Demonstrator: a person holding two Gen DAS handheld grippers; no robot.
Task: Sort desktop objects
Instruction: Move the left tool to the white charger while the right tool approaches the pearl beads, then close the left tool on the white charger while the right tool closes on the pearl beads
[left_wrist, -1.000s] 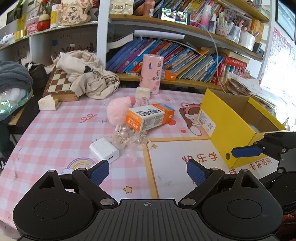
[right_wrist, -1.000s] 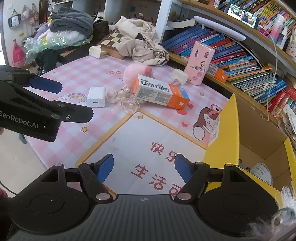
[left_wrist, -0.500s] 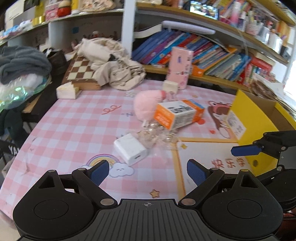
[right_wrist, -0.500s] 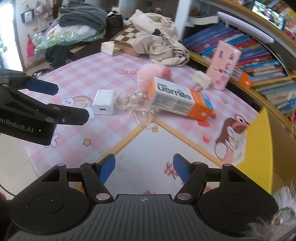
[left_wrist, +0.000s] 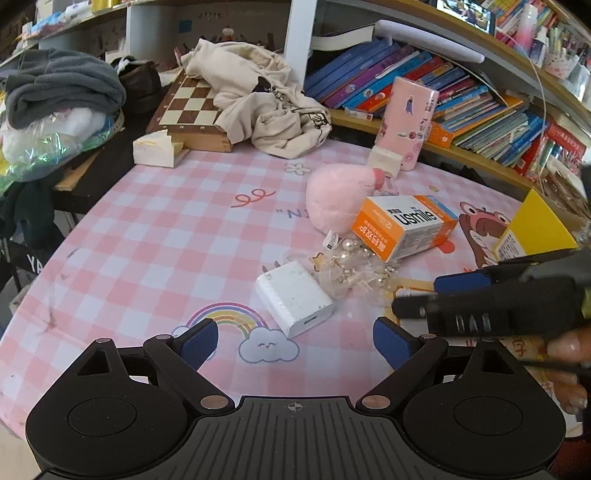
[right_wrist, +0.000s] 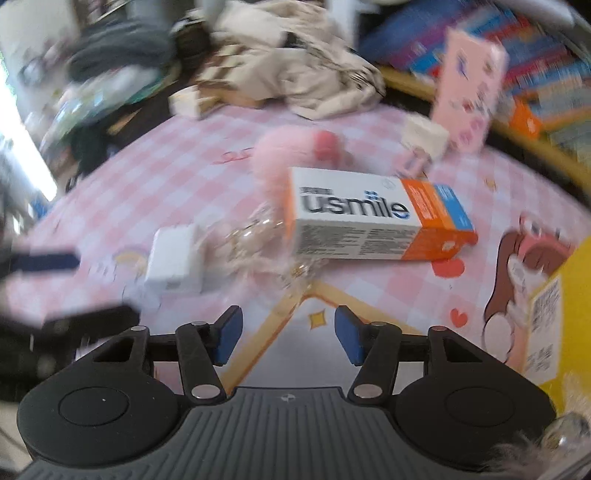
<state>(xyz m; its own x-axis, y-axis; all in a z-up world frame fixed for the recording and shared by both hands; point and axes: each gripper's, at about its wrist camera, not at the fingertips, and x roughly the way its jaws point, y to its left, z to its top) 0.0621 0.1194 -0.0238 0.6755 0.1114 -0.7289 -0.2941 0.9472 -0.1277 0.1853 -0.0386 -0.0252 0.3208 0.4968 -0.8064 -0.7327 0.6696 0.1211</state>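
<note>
two hand-held grippers hang over a bench (left_wrist: 155, 236) covered in a pink-and-white checked cloth. the left hand-held gripper (left_wrist: 295, 341) stands wide with nothing between its blue pads; just ahead of it lies a white charger block (left_wrist: 295, 297), smooth and boxy, its prongs pointing away. beside the charger sits a crumpled clear packet of pearl beads (left_wrist: 351, 267), and touching that, a white and orange cardboard toothbrush box (left_wrist: 404, 225) lying on its side against a fluffy pink pompom (left_wrist: 336, 199). behind these stand a small cream cube (left_wrist: 384, 160) and a tall pink case (left_wrist: 410, 114) with stickers. the right hand-held gripper (right_wrist: 288, 334) is closing, its jaws empty above the bench, pointing toward the toothbrush box (right_wrist: 373, 225); in the left wrist view it crosses in front of the yellow cardboard box (left_wrist: 535, 229) at the right edge. further back, a wooden chessboard (left_wrist: 188, 107) lies under a heap of cream cloth (left_wrist: 262, 107), with slanting books (left_wrist: 461, 99) on the shelf.
</note>
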